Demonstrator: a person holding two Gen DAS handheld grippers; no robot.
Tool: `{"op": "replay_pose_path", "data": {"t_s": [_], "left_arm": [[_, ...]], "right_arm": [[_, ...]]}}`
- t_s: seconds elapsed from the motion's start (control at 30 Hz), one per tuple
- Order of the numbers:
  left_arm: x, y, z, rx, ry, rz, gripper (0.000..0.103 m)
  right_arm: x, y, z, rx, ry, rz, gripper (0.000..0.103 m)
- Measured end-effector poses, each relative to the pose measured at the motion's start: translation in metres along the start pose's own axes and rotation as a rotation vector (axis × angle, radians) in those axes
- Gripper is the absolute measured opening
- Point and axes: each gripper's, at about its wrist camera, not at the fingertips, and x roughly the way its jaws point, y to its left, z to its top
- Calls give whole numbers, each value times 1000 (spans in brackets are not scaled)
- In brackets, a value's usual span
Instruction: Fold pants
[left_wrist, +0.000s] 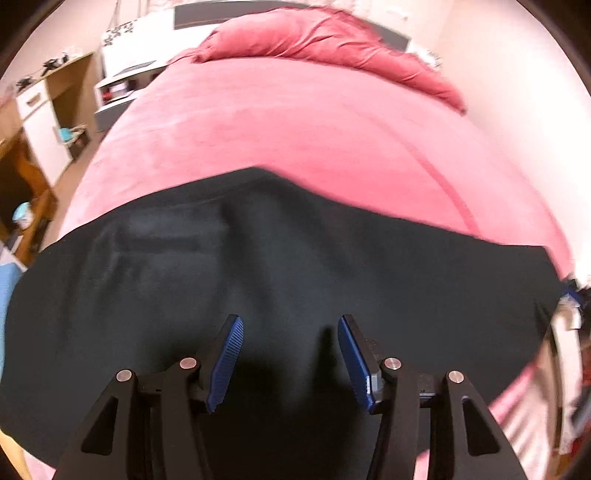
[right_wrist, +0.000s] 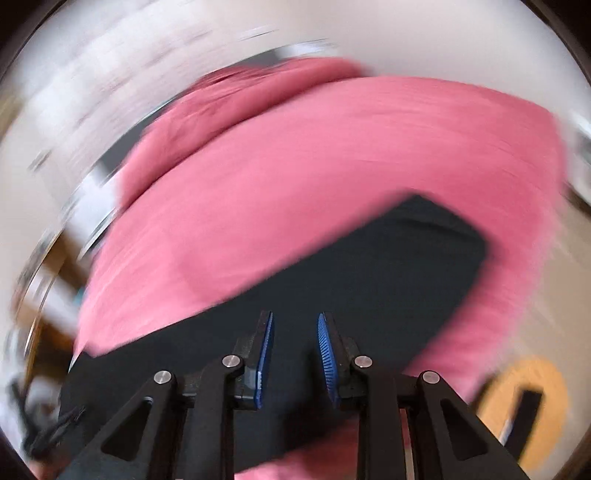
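Note:
Black pants (left_wrist: 258, 266) lie spread flat across the near part of a pink bed (left_wrist: 295, 122). My left gripper (left_wrist: 290, 325) is open and empty, its blue pads hovering over the middle of the dark cloth. In the right wrist view, which is motion-blurred, the pants (right_wrist: 369, 266) stretch away to the upper right, ending in a squared edge. My right gripper (right_wrist: 295, 321) is open and empty above the near part of the pants. A drawstring (right_wrist: 62, 421) shows at the lower left of that view.
A pink pillow (left_wrist: 325, 40) lies at the head of the bed. White and wooden furniture (left_wrist: 40, 122) stands to the left. The bed's right edge (left_wrist: 554, 236) meets a pale wall. An orange round object (right_wrist: 528, 406) sits on the floor to the right.

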Motion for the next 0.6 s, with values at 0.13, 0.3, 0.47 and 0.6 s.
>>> {"op": "replay_pose_path", "data": {"t_s": [0.13, 0.3, 0.47, 0.6], "left_arm": [[11, 16, -14, -35, 25, 13, 55], [7, 23, -38, 9, -15, 6, 55], [-2, 29, -64, -27, -60, -15, 55], [-6, 29, -75, -21, -81, -30, 55]], "right_arm": [[45, 100, 4, -200, 126, 181, 28], [112, 202, 0, -178, 352, 464, 30], [168, 277, -14, -119, 524, 587, 40], [203, 302, -24, -79, 643, 589, 40]]}}
